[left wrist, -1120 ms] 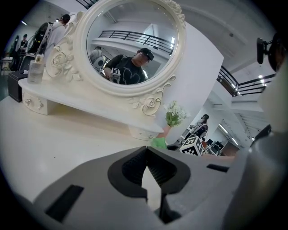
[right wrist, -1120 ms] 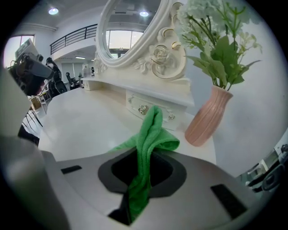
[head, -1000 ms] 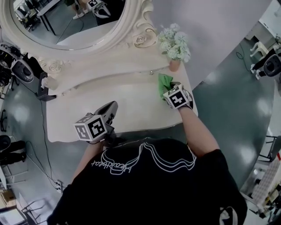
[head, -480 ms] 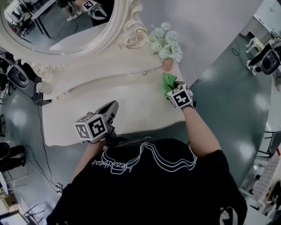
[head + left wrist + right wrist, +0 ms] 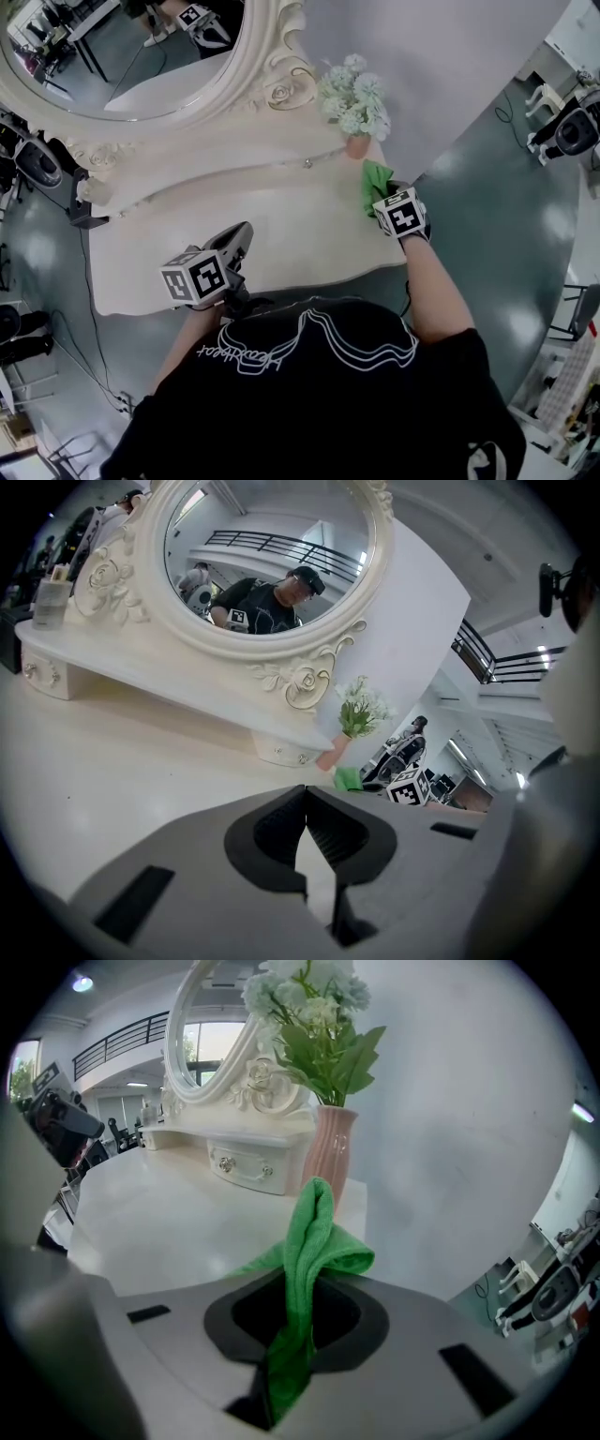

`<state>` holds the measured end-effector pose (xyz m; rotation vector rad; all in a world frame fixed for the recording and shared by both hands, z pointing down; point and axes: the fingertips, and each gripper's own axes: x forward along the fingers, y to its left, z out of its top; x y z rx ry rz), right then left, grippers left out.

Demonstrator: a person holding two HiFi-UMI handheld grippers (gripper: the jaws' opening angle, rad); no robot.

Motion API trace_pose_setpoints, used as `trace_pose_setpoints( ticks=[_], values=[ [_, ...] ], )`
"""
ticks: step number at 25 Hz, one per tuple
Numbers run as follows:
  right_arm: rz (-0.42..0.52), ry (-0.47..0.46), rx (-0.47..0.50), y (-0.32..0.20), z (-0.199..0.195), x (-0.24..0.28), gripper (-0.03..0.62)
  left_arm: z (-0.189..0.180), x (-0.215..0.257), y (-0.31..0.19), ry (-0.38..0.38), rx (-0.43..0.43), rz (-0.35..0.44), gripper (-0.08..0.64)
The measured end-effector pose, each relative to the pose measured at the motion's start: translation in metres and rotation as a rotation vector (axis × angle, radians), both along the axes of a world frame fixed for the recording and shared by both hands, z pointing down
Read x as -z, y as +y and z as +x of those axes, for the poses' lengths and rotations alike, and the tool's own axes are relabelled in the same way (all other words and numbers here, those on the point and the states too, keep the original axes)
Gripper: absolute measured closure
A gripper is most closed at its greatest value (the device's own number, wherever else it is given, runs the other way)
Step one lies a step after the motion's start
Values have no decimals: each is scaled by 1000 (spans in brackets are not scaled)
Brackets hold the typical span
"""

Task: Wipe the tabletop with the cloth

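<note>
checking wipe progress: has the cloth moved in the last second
Yes. The cloth slid right in front of the vase, from its left side to its right.

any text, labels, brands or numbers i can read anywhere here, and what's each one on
No text here reads clearly.
Shirt: one line of script print, too blurred to read.
Left cube and right cube: black-and-white square markers, patterns only, no letters or digits.
Cloth and vase: no label or print shows.
</note>
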<state>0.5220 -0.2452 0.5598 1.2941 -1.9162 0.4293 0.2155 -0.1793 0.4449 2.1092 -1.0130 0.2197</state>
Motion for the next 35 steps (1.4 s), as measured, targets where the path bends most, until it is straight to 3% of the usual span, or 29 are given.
trace_pose_setpoints(
  ticks=[6, 13, 17, 21, 26, 31, 35],
  values=[
    [24, 20, -30, 1, 19, 1, 540, -13, 1, 2, -2, 34, -1, 556],
    [-17, 17, -72, 0, 35, -1, 540, -48, -2, 13, -15, 108, -4, 555],
    [-14, -32, 11, -2, 2, 13, 538, -80, -8, 29, -21, 191, -19, 555],
    [18, -201, 154, 11, -85, 41, 538, -117, -12, 38, -24, 239, -31, 555],
    [-32, -395, 396, 40, -232, 54, 537, -174, -4, 53, 9, 304, -14, 555],
    [-30, -455, 535, 66, -377, 66, 537, -262, -1, 82, 5, 386, -9, 555],
    [-58, -560, 620, 95, -494, 86, 537, -336, 7, 105, -6, 423, 7, 556]
  ],
)
